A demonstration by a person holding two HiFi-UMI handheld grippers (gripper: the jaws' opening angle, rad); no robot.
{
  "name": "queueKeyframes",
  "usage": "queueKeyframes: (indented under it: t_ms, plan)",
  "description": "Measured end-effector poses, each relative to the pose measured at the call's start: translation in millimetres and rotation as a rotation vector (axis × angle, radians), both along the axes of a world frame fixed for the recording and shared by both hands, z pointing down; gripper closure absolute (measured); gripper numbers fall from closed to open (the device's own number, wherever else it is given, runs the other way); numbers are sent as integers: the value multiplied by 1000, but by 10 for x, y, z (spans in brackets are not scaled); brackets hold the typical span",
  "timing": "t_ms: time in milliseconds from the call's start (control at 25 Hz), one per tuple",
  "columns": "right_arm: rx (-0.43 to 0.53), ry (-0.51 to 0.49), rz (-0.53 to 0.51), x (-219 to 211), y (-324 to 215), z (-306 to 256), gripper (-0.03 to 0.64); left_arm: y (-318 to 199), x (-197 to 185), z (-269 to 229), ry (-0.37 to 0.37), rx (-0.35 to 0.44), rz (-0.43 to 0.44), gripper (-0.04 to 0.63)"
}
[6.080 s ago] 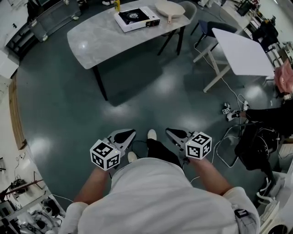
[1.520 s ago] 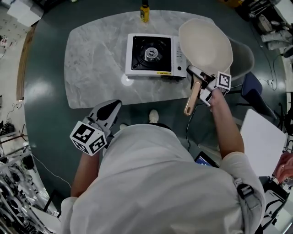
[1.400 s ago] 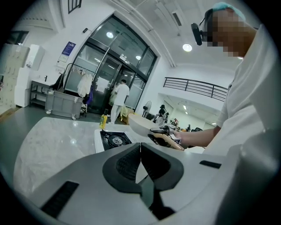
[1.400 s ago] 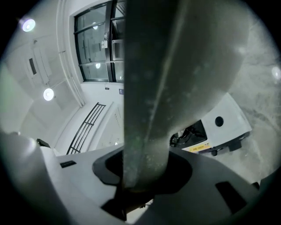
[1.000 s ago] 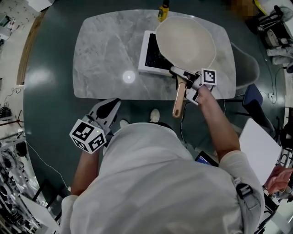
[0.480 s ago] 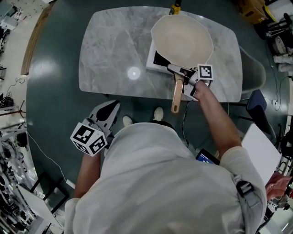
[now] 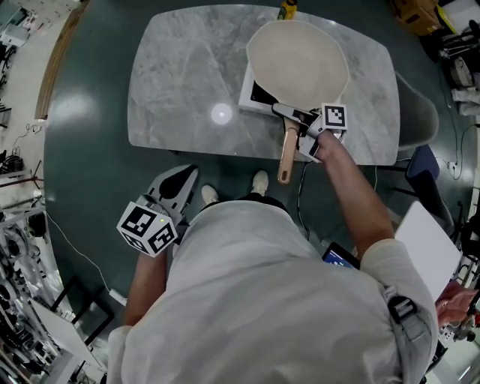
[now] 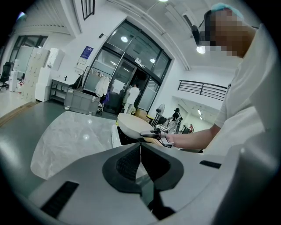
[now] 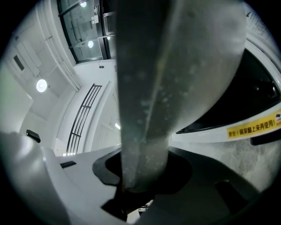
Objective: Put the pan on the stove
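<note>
In the head view the cream pan [image 7: 298, 61] hangs over the white portable stove [image 7: 253, 94], covering most of it. My right gripper [image 7: 294, 120] is shut on the pan's wooden handle [image 7: 286, 154] near its base. The right gripper view shows the pan's grey underside and handle [image 9: 145, 101] running up from between my right gripper's [image 9: 140, 184] jaws, with the stove's black top [image 9: 246, 101] just beyond. My left gripper [image 7: 186, 176] hangs low beside the body, away from the table, jaws together and empty. From the left gripper [image 8: 140, 151] view the pan [image 8: 131, 124] is seen across the marble table [image 8: 70, 136].
The stove stands on an oval marble table [image 7: 180, 75]. A yellow bottle [image 7: 286, 9] is at its far edge behind the pan. A grey chair [image 7: 418, 120] sits right of the table, a white tabletop [image 7: 429, 240] further right. Shelving and clutter [image 7: 15, 330] line the left.
The pan has travelled left from beside the stove to over it, carried by my right gripper. In the last half second it has hardly moved. My left gripper has stayed put.
</note>
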State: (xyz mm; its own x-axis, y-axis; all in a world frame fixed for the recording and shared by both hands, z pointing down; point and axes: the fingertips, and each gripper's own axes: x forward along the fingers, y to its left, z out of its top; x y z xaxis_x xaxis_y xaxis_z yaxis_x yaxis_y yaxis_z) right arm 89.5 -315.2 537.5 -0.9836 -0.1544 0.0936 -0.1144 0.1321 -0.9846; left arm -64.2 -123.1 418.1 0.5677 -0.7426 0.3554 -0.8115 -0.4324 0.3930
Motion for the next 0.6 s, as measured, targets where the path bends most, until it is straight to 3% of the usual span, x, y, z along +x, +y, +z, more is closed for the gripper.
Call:
queueKeyframes:
  t_ms: [600]
  plan:
    - [-2,4,0,-38,-25,54,449,-100,95,30,0,-5,20,575]
